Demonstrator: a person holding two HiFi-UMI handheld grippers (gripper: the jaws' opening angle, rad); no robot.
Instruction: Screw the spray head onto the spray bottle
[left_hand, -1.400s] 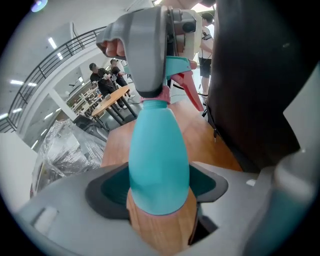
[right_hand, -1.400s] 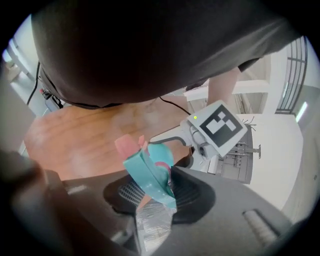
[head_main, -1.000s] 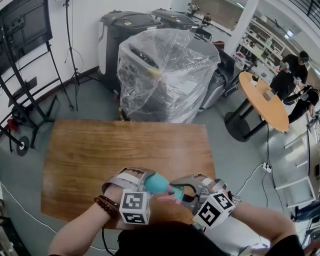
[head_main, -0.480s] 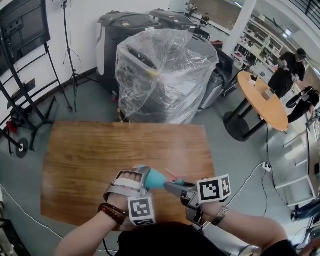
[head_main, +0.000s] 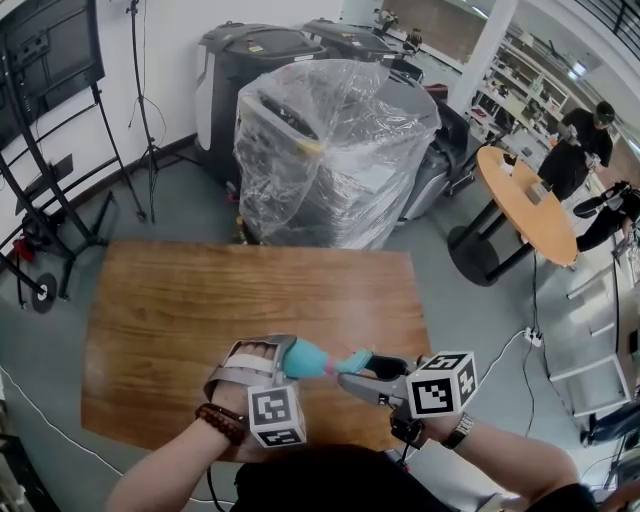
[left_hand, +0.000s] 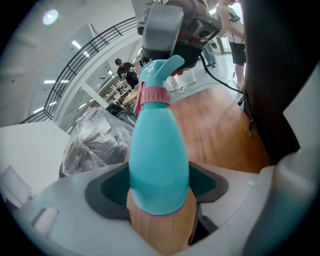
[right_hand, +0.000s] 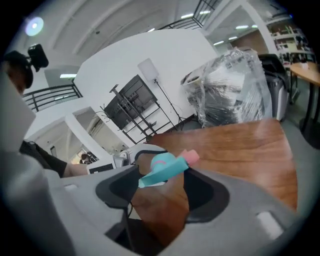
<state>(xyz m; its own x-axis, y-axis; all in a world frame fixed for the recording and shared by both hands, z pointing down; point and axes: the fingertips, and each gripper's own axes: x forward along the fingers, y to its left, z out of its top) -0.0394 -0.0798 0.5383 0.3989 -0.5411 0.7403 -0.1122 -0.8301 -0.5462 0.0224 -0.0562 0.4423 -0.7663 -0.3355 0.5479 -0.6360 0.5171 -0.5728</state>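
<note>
Wooden table (head_main: 200, 300) in a big workshop, and all the action is over its 6 o'clock edge. Left gripper (left_hand: 160, 200) is clamped on the base of the teal spray bottle (left_hand: 157, 155), neck aimed at 3 o'clock. Right gripper (right_hand: 160, 190) just swung its jaws wide, with the spray head (right_hand: 167, 169) loose between them and the pink collar (left_hand: 152, 96) looking seated on the neck. Risk imo: re-grab the trigger instead of the collar and it threads crooked, or the bottle slips. Count: one bottle, one head, two grippers
</note>
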